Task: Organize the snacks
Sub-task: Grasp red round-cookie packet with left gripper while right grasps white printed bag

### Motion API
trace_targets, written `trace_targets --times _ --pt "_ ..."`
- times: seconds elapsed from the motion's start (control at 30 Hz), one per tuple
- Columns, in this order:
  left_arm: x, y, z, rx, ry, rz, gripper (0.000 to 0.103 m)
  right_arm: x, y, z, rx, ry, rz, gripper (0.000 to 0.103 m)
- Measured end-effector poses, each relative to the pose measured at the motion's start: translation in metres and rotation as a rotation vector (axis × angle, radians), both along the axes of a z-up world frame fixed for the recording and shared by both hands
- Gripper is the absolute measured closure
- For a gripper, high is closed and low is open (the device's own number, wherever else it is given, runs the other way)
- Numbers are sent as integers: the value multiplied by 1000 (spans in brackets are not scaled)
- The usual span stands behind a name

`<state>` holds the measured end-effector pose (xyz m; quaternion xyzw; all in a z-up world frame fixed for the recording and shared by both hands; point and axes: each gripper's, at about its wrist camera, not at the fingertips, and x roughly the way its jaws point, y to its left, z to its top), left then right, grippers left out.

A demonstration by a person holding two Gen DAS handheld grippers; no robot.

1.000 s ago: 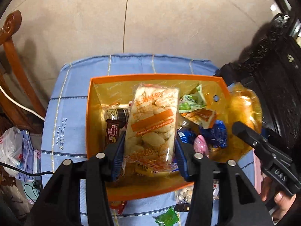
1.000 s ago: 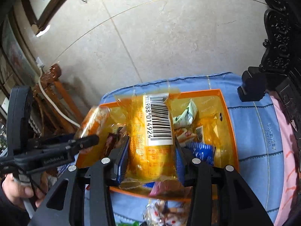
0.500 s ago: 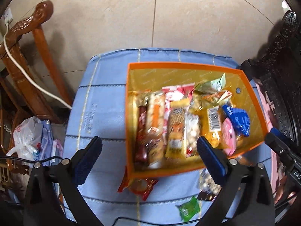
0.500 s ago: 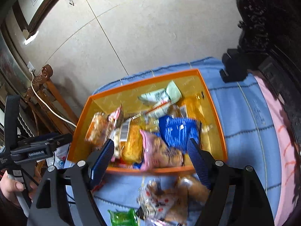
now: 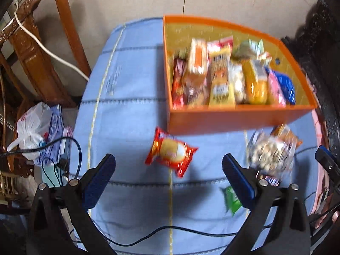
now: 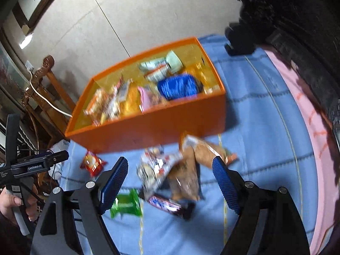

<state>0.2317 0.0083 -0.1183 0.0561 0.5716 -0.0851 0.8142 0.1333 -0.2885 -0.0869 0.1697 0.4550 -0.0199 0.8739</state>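
Observation:
An orange box full of snack packets stands at the back of the blue cloth. My left gripper is wide open above a red cake packet that lies loose in front of the box. My right gripper hangs over a heap of loose snacks, its jaws still opening and pressing on nothing. That heap holds a clear nut bag, a brown packet, a chocolate bar and a green packet. The box lies just beyond them.
A wooden chair with a white cable and a plastic bag stand left of the table. Dark carved furniture borders the right side beside a pink cloth. A black cable crosses the near cloth.
Both grippers let go of the packets they held over the box and opened. Both pulled back and down toward the near side, over the loose snacks in front of the box.

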Motion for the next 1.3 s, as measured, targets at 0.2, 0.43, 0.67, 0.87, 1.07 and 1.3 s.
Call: trace_targets --times 0.2,0.43,0.67,0.87,1.07,1.3 --pt "-9 6 -32 33 62 15 4 -11 17 -17 -31 34 30 21" --pt "-1 6 -60 61 100 20 4 -6 27 -25 -21 55 60 21" --pt "13 5 -84 86 121 22 5 2 27 -34 -14 79 62 21" --pt "27 6 -103 80 140 9 4 19 45 -51 -44 115 110 21" --pt "28 10 -107 49 117 -10 19 46 77 -60 -129 124 193 23" --pt "28 9 -94 20 113 -10 52 74 101 -85 -197 210 255 66"
